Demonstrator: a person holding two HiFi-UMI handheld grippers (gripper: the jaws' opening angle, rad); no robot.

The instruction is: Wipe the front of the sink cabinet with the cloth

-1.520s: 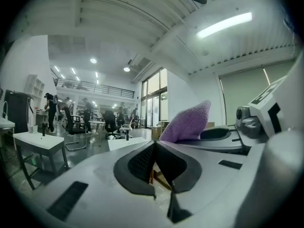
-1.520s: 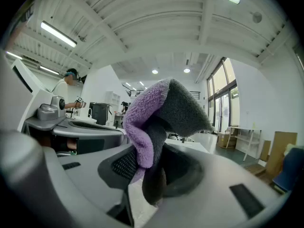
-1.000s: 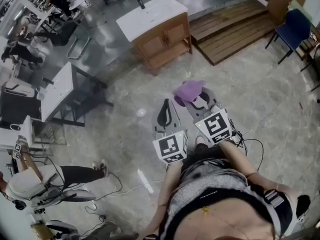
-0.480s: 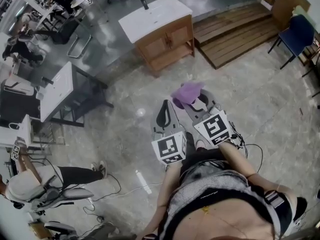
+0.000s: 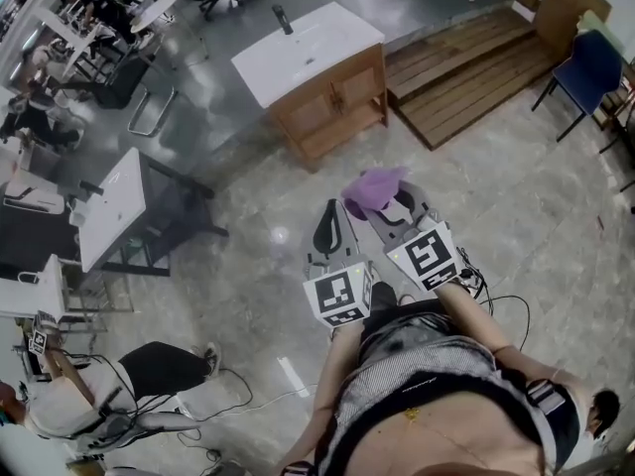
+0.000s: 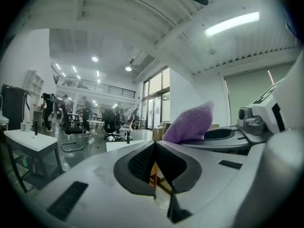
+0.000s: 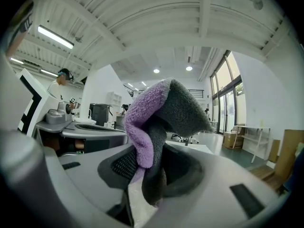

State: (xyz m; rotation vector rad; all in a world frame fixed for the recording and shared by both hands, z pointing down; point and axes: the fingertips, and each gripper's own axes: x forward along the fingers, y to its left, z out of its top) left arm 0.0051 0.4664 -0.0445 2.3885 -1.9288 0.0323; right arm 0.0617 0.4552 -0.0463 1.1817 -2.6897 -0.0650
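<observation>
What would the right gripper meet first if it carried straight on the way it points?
Probably the sink cabinet, across open floor; the right gripper, shut on the cloth, points toward it.

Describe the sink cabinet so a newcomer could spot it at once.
Find the wooden platform at the head view's top right; the cabinet stands on the floor just left of it, beyond the purple cloth. It alone has a brown wooden body with doors under its white top; the white table further left has black legs.

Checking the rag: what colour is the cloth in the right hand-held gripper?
The cloth is purple with a dark grey side; right gripper view shows it best.
</observation>
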